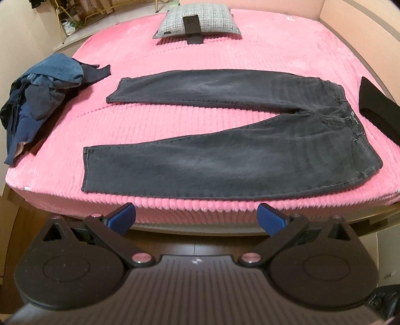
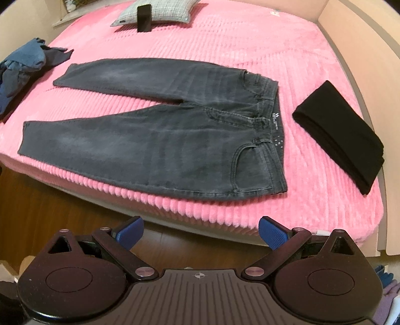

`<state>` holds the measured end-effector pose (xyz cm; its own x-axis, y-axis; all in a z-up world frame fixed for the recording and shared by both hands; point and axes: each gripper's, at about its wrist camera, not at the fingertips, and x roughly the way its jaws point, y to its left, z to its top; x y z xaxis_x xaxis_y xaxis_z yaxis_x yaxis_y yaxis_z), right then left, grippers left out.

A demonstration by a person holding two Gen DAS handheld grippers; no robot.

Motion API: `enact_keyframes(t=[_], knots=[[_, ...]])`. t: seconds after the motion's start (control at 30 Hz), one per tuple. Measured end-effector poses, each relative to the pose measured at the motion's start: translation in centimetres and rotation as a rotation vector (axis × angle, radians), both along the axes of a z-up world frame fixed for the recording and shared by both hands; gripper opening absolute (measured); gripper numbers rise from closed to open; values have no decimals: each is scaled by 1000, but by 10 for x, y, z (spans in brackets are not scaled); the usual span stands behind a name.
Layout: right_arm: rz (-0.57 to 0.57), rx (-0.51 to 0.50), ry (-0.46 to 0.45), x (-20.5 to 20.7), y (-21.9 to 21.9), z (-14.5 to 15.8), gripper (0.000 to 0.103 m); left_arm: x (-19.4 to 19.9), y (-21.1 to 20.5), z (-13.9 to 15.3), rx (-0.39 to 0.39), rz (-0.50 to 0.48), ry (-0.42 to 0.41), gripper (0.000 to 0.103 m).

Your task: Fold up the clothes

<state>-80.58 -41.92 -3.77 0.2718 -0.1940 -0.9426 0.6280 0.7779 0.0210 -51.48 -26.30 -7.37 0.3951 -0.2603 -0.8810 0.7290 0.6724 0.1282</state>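
Dark grey jeans (image 1: 225,155) lie spread flat on the pink bedspread (image 1: 175,57), legs apart and pointing left, waistband to the right. They also show in the right wrist view (image 2: 155,140). My left gripper (image 1: 196,218) is open and empty, held off the bed's near edge in front of the nearer leg. My right gripper (image 2: 201,232) is open and empty, held off the near edge below the waist end of the jeans.
A heap of blue clothes (image 1: 37,100) lies at the bed's left. A folded black garment (image 2: 340,135) lies right of the jeans. A grey pillow (image 1: 197,21) with a black phone stand (image 1: 192,27) sits at the far end. Wooden floor (image 2: 62,212) runs below the bed edge.
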Motion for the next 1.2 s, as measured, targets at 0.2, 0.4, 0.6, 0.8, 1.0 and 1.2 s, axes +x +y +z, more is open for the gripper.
enact_keyframes(t=[0.2,0.4,0.6,0.8,1.0,1.2], knots=[[27,7,-2,11,9,-3,101,4,12,1,0,28,1,102],[43,12,-1,21,16,-6,101,7,20,2,2,39,-2,102],[49,15,10,31,21,-8,101,14,30,-1,8,43,0,102],[45,9,12,48,24,-10,101,32,41,-1,17,35,-15,102],[57,-46,7,72,23,-3,101,65,41,2,17,-30,-38,102],[36,-98,26,72,-5,5,101,108,6,1,50,-156,-93,102]])
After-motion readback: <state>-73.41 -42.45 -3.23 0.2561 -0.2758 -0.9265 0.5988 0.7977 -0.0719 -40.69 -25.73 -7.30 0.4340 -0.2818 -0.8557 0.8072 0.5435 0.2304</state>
